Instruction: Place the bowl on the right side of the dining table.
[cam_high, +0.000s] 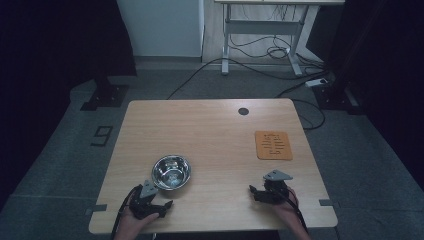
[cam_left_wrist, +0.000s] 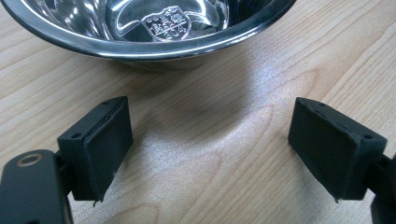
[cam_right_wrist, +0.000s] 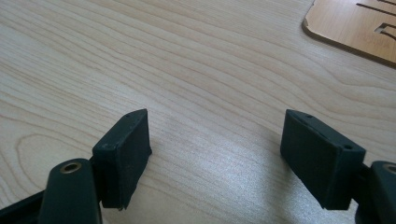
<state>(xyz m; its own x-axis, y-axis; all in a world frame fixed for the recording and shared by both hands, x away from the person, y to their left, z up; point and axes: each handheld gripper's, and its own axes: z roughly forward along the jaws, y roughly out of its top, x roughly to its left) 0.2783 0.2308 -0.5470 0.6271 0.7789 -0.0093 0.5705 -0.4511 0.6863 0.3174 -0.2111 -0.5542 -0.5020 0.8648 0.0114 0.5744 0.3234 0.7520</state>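
A steel bowl (cam_high: 171, 171) is being seen upright on the wooden table (cam_high: 210, 130), lying toward seven o'clock from the table's middle; nothing is being held inside it, and only reflections and a stamped crest are being shown on its bottom in the left gripper view (cam_left_wrist: 154, 28). The left gripper (cam_high: 152, 202) is being held just beside the bowl, at about seven o'clock from it, with its jaws spread wide and nothing being gripped between them; bare wood is being seen in the gap, and the bowl's rim is lying just beyond the pads (cam_left_wrist: 105, 149). The right gripper (cam_high: 260, 192) is being held well apart from the bowl, at about three o'clock from it, its jaws likewise being kept wide with nothing between them. An orange slotted mat (cam_high: 273, 145) is lying flat at about one o'clock from the right gripper, its corner being caught in the right gripper view (cam_right_wrist: 355, 23). A dark round hole (cam_high: 243, 111) is being shown near the far edge. Open tabletop is being left between bowl and mat, and both grippers are being kept near the front edge.
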